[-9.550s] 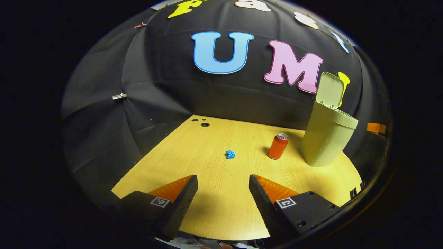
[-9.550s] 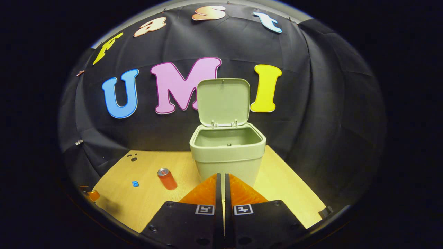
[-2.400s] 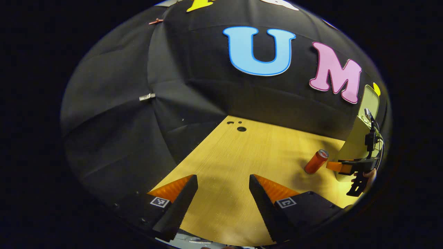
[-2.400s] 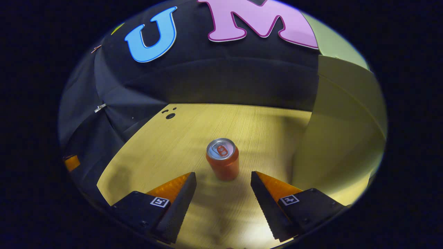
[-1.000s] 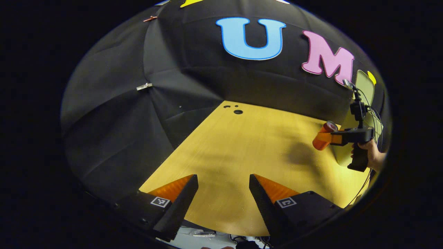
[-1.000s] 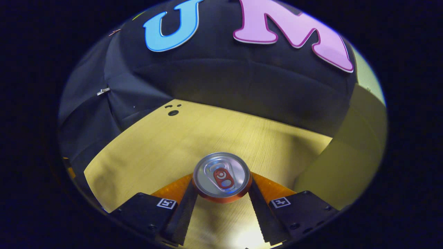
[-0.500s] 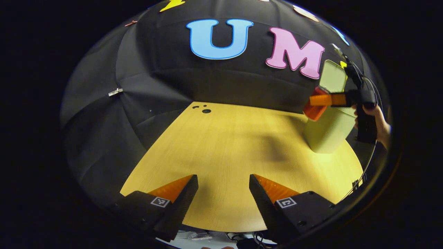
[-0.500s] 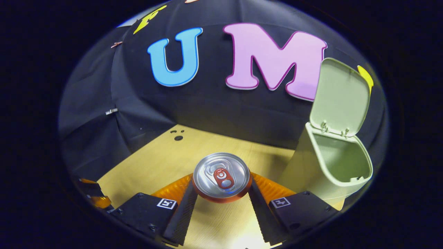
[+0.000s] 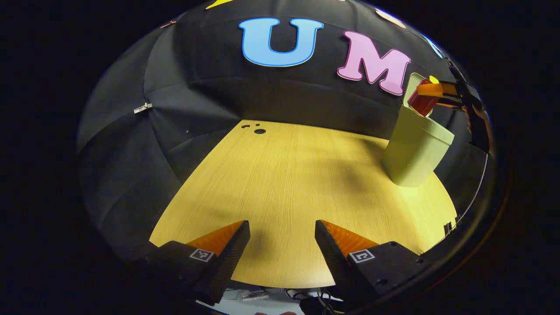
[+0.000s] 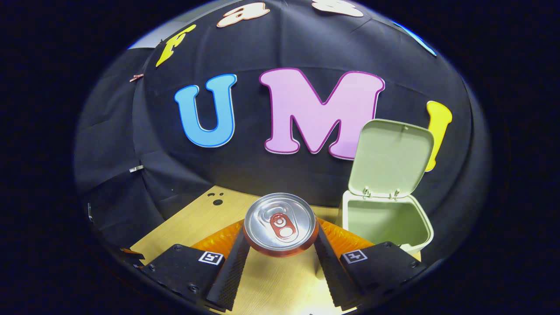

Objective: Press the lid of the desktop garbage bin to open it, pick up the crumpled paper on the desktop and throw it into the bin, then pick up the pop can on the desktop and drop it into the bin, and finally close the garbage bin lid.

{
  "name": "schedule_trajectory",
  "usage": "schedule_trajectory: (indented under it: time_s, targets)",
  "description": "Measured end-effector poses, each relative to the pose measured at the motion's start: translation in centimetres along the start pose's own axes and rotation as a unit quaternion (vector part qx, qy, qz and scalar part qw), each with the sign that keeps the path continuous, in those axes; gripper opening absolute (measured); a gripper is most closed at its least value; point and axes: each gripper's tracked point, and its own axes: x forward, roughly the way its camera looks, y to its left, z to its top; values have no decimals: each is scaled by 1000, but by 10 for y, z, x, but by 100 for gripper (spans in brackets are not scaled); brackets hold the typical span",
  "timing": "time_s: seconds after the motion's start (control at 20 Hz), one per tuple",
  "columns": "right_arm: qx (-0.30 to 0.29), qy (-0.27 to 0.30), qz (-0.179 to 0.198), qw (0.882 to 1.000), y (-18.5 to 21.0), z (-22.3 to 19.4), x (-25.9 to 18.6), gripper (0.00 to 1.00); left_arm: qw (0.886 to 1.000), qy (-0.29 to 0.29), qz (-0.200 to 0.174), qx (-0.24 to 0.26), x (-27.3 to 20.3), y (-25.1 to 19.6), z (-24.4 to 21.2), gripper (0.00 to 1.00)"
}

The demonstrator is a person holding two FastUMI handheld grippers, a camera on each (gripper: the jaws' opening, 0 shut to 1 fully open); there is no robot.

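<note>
Clamped by my right gripper (image 10: 280, 249), the pop can (image 10: 280, 224) rides upright above the desk (image 9: 284, 183), level with the open bin (image 10: 385, 223) for dropping in, while my left gripper (image 9: 282, 249) waits spread, empty.

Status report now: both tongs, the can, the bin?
Right tongs shut on pop can, lifted beside bin. Left tongs open, empty, low over desk. Lid up, nothing blocking.
</note>
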Motion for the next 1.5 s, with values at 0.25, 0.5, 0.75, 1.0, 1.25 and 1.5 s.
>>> schedule_trajectory:
  time_s: [0.25, 0.5, 0.75, 1.0, 1.25, 1.5]
  targets:
    - [-1, -39, -18, 999, -28, 52, -6, 83, 1000, -21, -4, 10, 4, -7, 24, 96]
    - [6, -59, -52, 997, -77, 75, -4, 82, 999, -29, -6, 26, 11, -21, 38, 96]
    - [3, -40, -93, 995, -139, 60, 0, 83, 999, -29, -8, 28, 19, -39, 43, 96]
    - [10, -9, -118, 993, -182, 32, 8, 83, 999, -19, -6, 27, 25, -54, 39, 96]
    - [12, 11, -118, 993, -196, 12, 21, 83, 1000, -10, 0, 28, 32, -65, 40, 96]
    - [23, 30, -113, 993, -197, -7, 37, 83, 999, -5, 2, 39, 38, -72, 42, 96]
